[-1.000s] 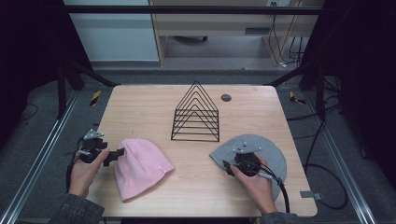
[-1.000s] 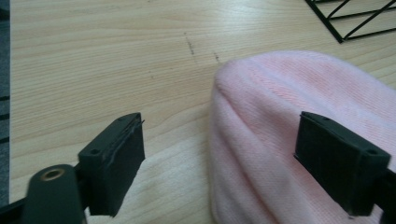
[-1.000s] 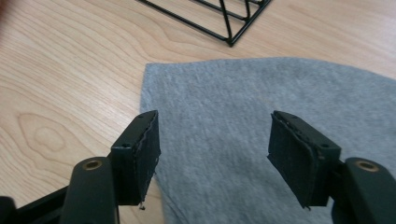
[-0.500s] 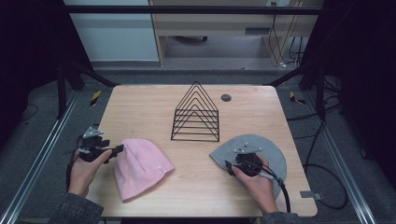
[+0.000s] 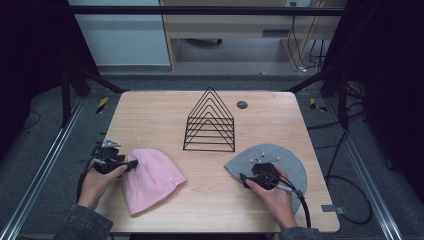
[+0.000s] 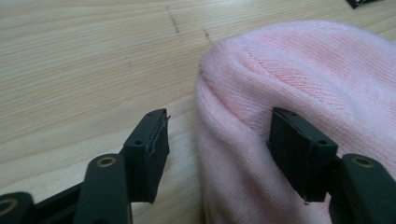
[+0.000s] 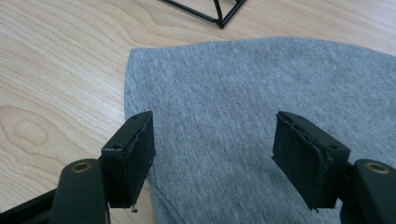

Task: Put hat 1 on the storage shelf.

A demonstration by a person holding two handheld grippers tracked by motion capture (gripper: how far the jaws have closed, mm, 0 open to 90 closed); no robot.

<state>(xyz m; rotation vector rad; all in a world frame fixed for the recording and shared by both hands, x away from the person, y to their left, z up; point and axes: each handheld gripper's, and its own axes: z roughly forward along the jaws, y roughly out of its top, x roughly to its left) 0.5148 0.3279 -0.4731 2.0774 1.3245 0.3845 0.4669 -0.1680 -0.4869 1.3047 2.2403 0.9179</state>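
The left gripper (image 6: 212,154) has its jaws apart and just closing astride the pink hat's (image 5: 150,177) edge on the bench (image 5: 160,115). The right gripper (image 7: 212,158), jaws apart and just opening, sits over the grey hat (image 5: 285,160).

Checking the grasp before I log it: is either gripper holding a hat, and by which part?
Nothing is held. The left gripper, jaws just closing, straddles the pink knitted beanie's crown edge; the right gripper stands open over the grey cloth hat.

Dim room, table lit from above, soft shadows, close views sharp w/ blurred foreground
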